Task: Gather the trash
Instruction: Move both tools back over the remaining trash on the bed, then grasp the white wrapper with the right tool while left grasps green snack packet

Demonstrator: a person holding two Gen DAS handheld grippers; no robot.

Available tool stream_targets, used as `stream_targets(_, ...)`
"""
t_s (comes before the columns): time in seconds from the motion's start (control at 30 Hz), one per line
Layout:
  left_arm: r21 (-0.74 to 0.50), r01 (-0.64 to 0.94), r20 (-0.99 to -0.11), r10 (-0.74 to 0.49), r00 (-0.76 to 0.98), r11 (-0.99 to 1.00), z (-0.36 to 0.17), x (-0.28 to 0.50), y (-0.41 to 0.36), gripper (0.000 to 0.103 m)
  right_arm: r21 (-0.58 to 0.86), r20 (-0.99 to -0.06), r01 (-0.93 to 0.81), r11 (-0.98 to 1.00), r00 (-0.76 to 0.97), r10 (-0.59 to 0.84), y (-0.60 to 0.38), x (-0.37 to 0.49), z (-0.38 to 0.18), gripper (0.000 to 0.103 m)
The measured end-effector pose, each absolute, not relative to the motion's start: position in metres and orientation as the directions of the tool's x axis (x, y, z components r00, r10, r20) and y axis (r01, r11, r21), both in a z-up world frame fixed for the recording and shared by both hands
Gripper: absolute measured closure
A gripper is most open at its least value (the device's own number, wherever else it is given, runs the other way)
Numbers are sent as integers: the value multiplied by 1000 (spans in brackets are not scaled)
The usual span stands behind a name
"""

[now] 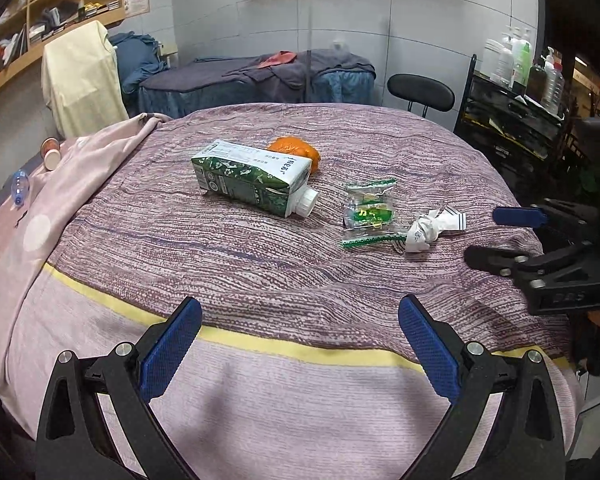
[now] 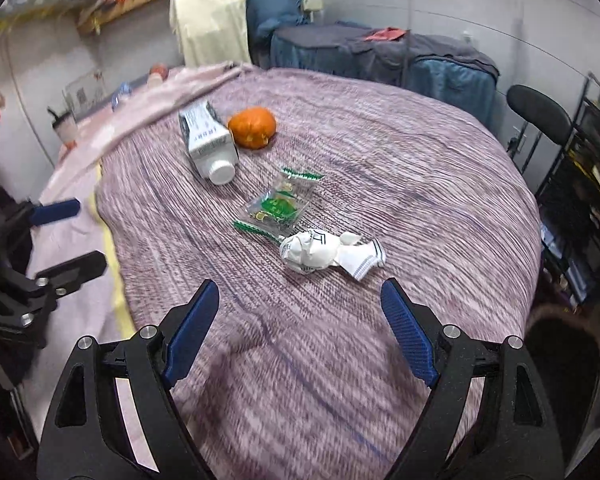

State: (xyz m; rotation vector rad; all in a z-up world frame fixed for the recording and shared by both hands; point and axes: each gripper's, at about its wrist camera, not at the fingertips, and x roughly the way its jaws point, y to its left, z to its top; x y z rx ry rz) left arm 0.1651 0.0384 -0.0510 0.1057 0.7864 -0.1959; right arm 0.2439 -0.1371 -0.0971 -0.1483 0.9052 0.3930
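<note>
One green and white drink carton (image 1: pixel 256 178) with a white cap lies on its side on the table (image 1: pixel 260 272). One orange fruit (image 1: pixel 296 152) sits touching it. Nearby lie one clear green snack wrapper (image 1: pixel 366 212) and one crumpled white paper (image 1: pixel 428 230), touching each other. The left gripper (image 1: pixel 300 344) has its fingers wide, holding nothing. The right gripper (image 2: pixel 300 332) is wide and empty too.
</note>
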Motion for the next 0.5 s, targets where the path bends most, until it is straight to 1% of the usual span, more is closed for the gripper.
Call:
stream_targets(0.1,17,224,-712,-146,687,974,-52,169,38,6,-46,-843,-442,896,499,202,-120,269,-111,22)
stream_targets(0.13,16,227,-713,-148,685,974,-52,171,38,6,-67,-857,-458,886,482,185,-115,276,-116,24)
stream_targets(0.17,15,227,-714,-149,684,974,-53,172,38,6,-88,-864,-466,880,475,166,-112,283,-119,29)
stream_targets(0.23,12,230,-718,-152,679,973,-55,175,39,6,-112,-872,-479,870,467,145,-107,293,-124,30)
stream_targets(0.27,10,232,-721,-154,676,973,-56,177,38,6,-127,-881,-490,862,455,129,-104,299,-129,32)
stream_targets(0.33,7,234,-726,-155,670,972,-58,181,37,6,-145,-892,-494,857,441,103,-103,306,-136,46)
stream_targets(0.37,5,235,-729,-158,666,972,-59,183,36,6,-139,-894,-494,858,436,106,-104,308,-136,56)
stream_targets(0.4,3,240,-732,-161,662,971,-60,185,35,6,-128,-891,-495,859,438,120,-107,307,-135,61)
stream_targets(0.5,9,253,-737,-165,655,967,-62,190,28,6,-113,-873,-486,867,465,147,-118,300,-126,66)
